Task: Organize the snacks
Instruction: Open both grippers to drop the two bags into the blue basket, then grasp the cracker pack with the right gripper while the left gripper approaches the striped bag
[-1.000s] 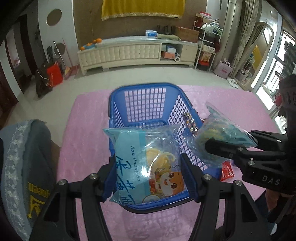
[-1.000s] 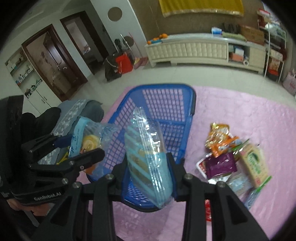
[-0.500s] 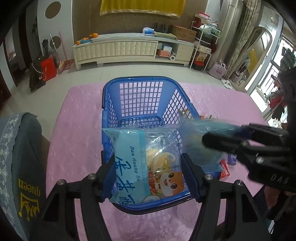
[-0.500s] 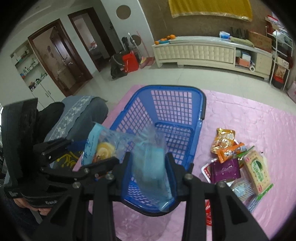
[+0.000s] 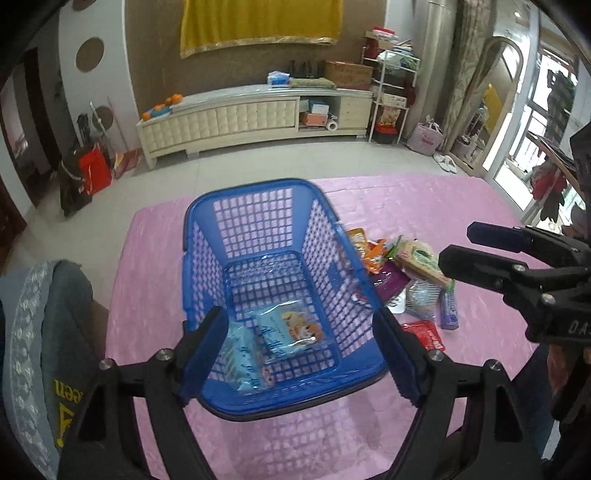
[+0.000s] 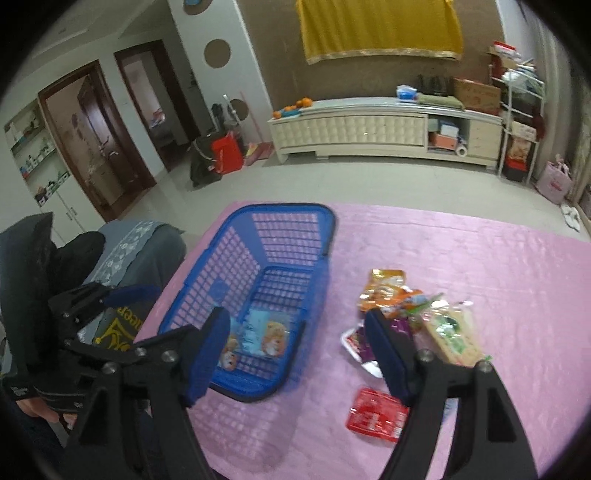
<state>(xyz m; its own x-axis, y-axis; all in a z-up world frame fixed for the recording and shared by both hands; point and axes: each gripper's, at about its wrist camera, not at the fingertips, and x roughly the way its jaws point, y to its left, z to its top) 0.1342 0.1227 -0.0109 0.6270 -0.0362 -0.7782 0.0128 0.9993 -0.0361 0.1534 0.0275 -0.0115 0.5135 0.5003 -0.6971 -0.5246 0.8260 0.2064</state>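
Blue basket (image 5: pixel 273 236): glossy plastic lattice. Snack packets (image 5: pixel 284 328): shiny film. Pink tablecloth (image 5: pixel 424 206): sheeny, textured cloth.

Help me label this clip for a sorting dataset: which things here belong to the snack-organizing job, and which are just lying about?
Belongs to the job:
blue basket
two light-blue snack packets in the basket
snack pile on the pink tablecloth
red packet
left gripper and right gripper, fingers opening, nothing between them

Just lying about:
grey cushioned chair
cream cabinet
yellow cloth
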